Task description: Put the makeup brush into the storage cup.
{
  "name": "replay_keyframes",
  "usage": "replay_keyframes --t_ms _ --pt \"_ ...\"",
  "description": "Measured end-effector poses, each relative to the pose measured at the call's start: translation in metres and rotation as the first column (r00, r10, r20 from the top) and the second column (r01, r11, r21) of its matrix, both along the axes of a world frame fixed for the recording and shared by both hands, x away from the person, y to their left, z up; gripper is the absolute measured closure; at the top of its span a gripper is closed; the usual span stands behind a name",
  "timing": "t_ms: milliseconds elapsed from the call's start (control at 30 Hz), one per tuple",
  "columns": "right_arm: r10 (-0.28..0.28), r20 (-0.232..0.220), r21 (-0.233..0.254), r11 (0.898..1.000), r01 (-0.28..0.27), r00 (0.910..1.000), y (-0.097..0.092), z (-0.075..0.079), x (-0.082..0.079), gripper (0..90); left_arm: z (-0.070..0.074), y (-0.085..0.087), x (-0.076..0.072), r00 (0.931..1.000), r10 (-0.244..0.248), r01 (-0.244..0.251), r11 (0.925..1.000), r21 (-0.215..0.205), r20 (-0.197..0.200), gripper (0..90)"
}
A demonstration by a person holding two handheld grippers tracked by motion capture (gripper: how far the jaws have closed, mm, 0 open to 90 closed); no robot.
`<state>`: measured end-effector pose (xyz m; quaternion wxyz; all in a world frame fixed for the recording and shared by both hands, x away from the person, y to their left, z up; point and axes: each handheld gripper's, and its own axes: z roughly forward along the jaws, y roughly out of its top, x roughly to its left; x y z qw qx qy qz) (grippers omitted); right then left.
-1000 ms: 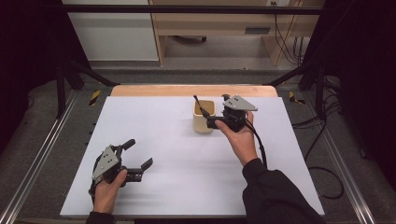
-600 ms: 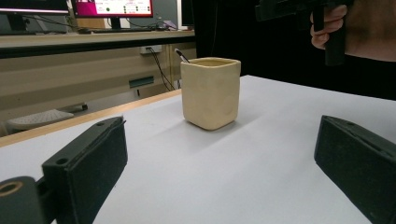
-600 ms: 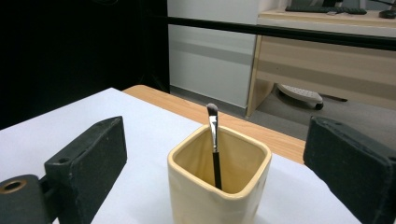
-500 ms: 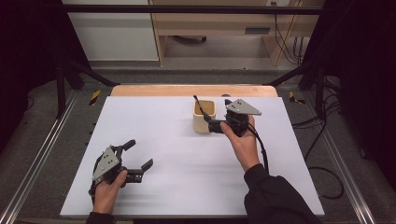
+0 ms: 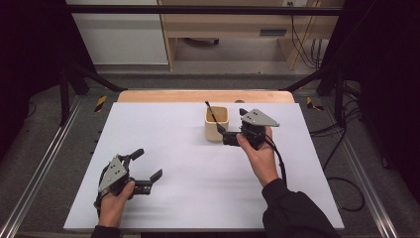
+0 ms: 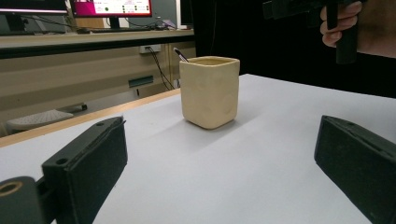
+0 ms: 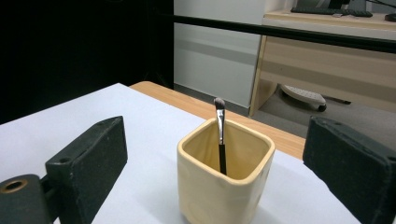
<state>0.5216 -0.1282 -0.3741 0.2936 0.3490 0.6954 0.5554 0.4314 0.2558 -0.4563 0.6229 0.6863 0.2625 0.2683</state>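
The right gripper point(image 5: 224, 135) is spread wide, holding nothing, and squared up to the cream square ceramic cup point(image 5: 216, 123). The cup sits just ahead of its tips, on the far middle of the white table sheet point(image 5: 198, 168). Standing in that cup is a slim black makeup brush point(image 5: 212, 115), handle down and bristles up, leaning on the wall farthest from this gripper. That tilt leaves the tip poking above the rim, my guess for why the gripper is held level with the cup's mouth: from there a pinch on the stem looks possible.

Now the left gripper point(image 5: 148, 165): also released, jaws wide apart, parked low on the sheet well short of the cup, out of the way but aimed at it.

The right gripper view looks down into the cup point(image 7: 225, 179), showing the brush point(image 7: 220, 135) resting inside with its soft rounded tip. The left gripper view sees the cup point(image 6: 209, 91) from the side, its interior hidden, just a sliver of brush point(image 6: 180, 54) above the rim, and the person's right hand point(image 6: 348, 25) above and beyond. The high view gives the layout, the two tools well apart.
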Motion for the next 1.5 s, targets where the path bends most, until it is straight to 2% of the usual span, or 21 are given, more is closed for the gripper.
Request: replay_keyframes --t_ms 467,600,833,1033,1500 --pt "0.007 -0.016 -0.005 1.000 -0.007 0.9999 -0.012 -0.006 -0.007 6.4 0.000 0.000 0.000 1.0000 0.001 -0.001 1.0000 0.006 0.002 2.3" --pt "0.007 0.001 -0.016 1.000 -0.007 1.0000 -0.013 -0.007 -0.010 6.4 0.000 0.000 0.000 1.0000 0.000 0.000 1.0000 0.008 0.001 2.3" --pt "0.015 0.003 -0.022 1.000 -0.015 0.9999 -0.016 -0.008 -0.016 6.2 0.000 0.000 0.000 1.0000 0.000 0.000 0.9999 0.012 0.006 2.3" --pt "0.018 0.019 -0.056 0.998 -0.017 0.9996 -0.020 -0.012 -0.021 4.9 0.000 -0.001 0.000 1.0000 0.001 -0.001 0.9999 0.016 0.006 2.3" --pt "0.002 0.031 -0.044 0.999 0.000 0.9995 -0.035 -0.020 -0.030 3.6 0.000 0.000 0.000 1.0000 0.003 -0.003 0.9999 0.013 0.008 2.3"
